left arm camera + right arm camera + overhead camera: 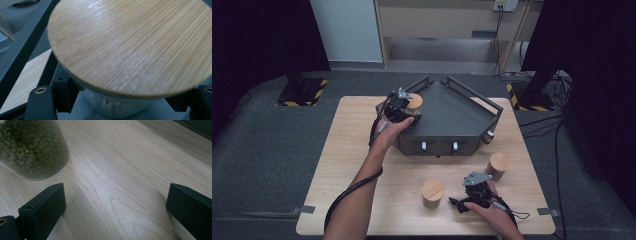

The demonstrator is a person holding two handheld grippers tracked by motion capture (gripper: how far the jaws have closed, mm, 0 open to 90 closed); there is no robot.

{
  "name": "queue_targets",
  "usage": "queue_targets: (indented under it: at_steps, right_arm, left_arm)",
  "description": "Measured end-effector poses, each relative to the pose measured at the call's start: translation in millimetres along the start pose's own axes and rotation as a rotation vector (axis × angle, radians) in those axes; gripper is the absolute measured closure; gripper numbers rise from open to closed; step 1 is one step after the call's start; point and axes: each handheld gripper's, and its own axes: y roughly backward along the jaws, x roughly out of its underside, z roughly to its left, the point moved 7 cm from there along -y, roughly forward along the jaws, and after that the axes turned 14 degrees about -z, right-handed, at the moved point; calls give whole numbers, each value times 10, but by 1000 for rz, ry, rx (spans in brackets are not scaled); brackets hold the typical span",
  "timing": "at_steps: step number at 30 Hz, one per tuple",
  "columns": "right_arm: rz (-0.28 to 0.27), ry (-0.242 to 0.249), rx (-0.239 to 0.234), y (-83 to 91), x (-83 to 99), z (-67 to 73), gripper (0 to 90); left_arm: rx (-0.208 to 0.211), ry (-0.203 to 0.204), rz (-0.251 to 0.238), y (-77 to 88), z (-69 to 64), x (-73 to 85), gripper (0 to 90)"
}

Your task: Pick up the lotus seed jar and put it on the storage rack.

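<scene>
From my feed I see a light wooden table point(362, 150) standing on grey carpet point(267, 145). Black stands with yellow-black hazard bases point(302, 92) sit far left and far right. Behind, a pale panel point(347, 30) and a wooden shelf unit point(437, 25) line the far wall; cables point(557, 130) trail at right.

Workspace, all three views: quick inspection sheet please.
Surface: light wooden table, grey tape tabs at both front edges.
Job's things: dark grey tray at the back; held jar with bamboo lid over its left corner; two lidded jars on the table, the nearer holding green beans.
Clutter: nothing seen.
Grippers: left claw shut on held jar; right claw open, jaws apart over bare wood.
Cables: one trails along each forearm; more on the floor, right.
Surroundings: grey carpet, hazard-striped stand bases.
</scene>
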Motion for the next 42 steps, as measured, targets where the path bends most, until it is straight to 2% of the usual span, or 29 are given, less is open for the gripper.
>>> queue_targets:
  at_steps: [15,23,42]
  right_arm:
    - [0,1,0,0,0,0,30]
    - [0,0,0,0,1,0,30]
    - [-1,1,1,0,1,1,30]
  left_arm:
    - [5,3,11,-49,9,19,244]
    - [23,40,3,-49,73,49,244]
    - [13,33,-5,-47,50,66,241]
